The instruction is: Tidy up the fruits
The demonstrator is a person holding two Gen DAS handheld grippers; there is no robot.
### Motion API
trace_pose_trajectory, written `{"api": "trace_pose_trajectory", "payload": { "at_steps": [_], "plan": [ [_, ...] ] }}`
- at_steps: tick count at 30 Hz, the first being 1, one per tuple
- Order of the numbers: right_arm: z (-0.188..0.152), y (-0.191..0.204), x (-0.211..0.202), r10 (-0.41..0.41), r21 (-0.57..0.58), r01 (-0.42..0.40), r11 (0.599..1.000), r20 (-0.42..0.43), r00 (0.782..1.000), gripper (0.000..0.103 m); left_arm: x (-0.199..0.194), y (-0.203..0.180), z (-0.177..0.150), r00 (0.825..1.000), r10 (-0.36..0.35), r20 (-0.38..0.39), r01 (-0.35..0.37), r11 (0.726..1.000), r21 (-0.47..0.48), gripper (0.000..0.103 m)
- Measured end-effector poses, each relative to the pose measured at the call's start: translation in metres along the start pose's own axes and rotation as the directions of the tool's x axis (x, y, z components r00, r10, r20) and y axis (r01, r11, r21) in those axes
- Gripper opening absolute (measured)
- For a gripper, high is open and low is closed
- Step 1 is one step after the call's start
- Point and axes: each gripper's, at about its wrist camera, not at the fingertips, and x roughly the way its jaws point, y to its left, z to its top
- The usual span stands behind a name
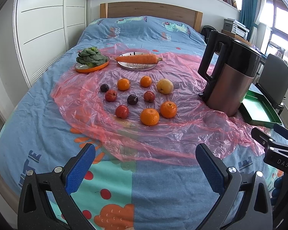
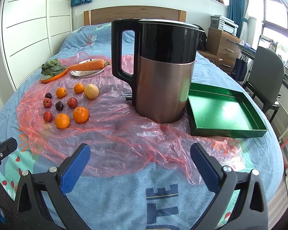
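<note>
On the pink plastic sheet (image 1: 109, 134) you have four oranges (image 1: 149, 117), three red apples (image 1: 122, 111), two dark plums (image 1: 132, 99) and one yellow pear (image 1: 164, 86), all lying loose to the left of the one kettle (image 2: 159, 71). One green tray (image 2: 224, 111) sits just right of the kettle. Your left gripper (image 1: 145, 164) hovers low over the bedspread (image 1: 38, 115), fingers spread wide, gripping nothing. Your right gripper (image 2: 140, 163) hovers alongside, likewise spread and unloaded.
</note>
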Motion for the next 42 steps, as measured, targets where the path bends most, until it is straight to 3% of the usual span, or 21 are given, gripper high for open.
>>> {"api": "trace_pose_trajectory", "payload": {
  "at_steps": [16, 25, 35, 42],
  "plan": [
    [0.002, 0.012, 0.009, 0.036, -0.023, -0.036, 0.999, -0.010, 0.999, 0.103, 0.010, 0.006, 0.001, 1.000, -0.001, -0.017, 0.001, 1.000, -0.010, 0.102],
    [0.007, 0.048, 0.033, 0.140, -0.083, -0.143, 0.986, -0.046, 0.989, 0.103, 0.027, 0.030, 0.002, 0.998, 0.013, -0.061, -0.015, 1.000, -0.023, 0.102],
    [0.023, 0.096, 0.083, 0.274, -0.176, -0.285, 0.942, -0.085, 0.958, 0.103, 0.061, 0.079, 0.012, 0.991, 0.036, -0.127, -0.047, 0.995, -0.085, 0.102],
    [0.034, 0.107, 0.122, 0.299, -0.224, -0.318, 0.921, -0.116, 0.947, 0.103, 0.089, 0.092, 0.030, 0.989, 0.024, -0.148, -0.034, 0.997, -0.066, 0.099]
  ]
}}
